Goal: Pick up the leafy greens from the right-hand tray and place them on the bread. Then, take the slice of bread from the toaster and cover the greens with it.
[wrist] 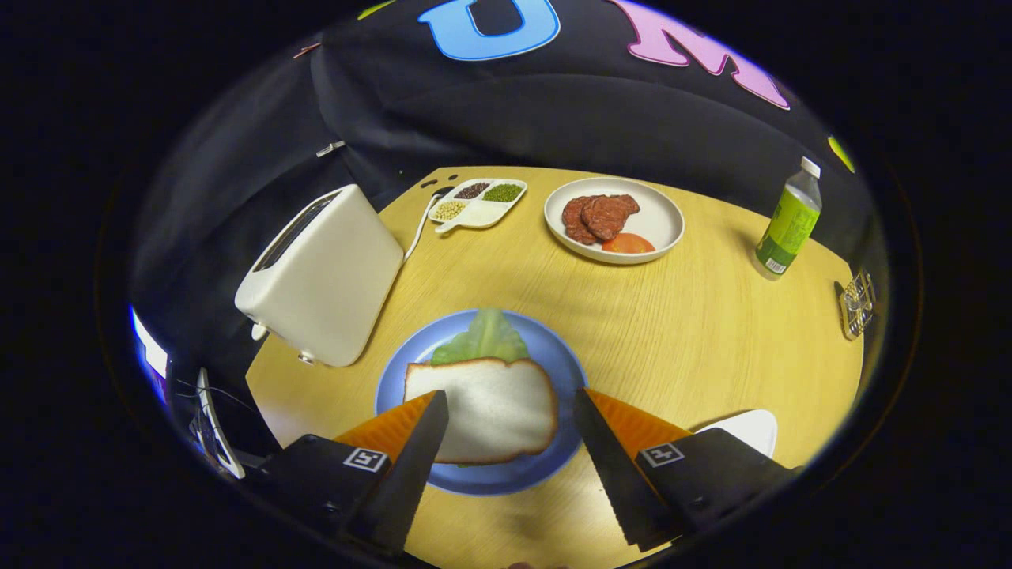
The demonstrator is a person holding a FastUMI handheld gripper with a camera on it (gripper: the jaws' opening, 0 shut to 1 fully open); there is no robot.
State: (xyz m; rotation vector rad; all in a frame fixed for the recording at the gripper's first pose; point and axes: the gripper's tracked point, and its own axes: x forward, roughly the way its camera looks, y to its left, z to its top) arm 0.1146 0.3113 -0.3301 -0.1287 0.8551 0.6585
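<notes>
A slice of bread lies flat on a blue plate, between and just beyond my fingertips. Green lettuce leaves stick out from under its far edge. My gripper hovers above the plate with its fingers spread wide, one on each side of the bread, pressing on nothing. A white toaster stands to the left of the plate, its top slot tilted away; I cannot see into the slot.
Beyond the blue plate sits a white plate with meat pieces and a tomato slice. A white divided dish of beans stands at the back. A green bottle stands far right, and a white tray's edge shows beside the right finger.
</notes>
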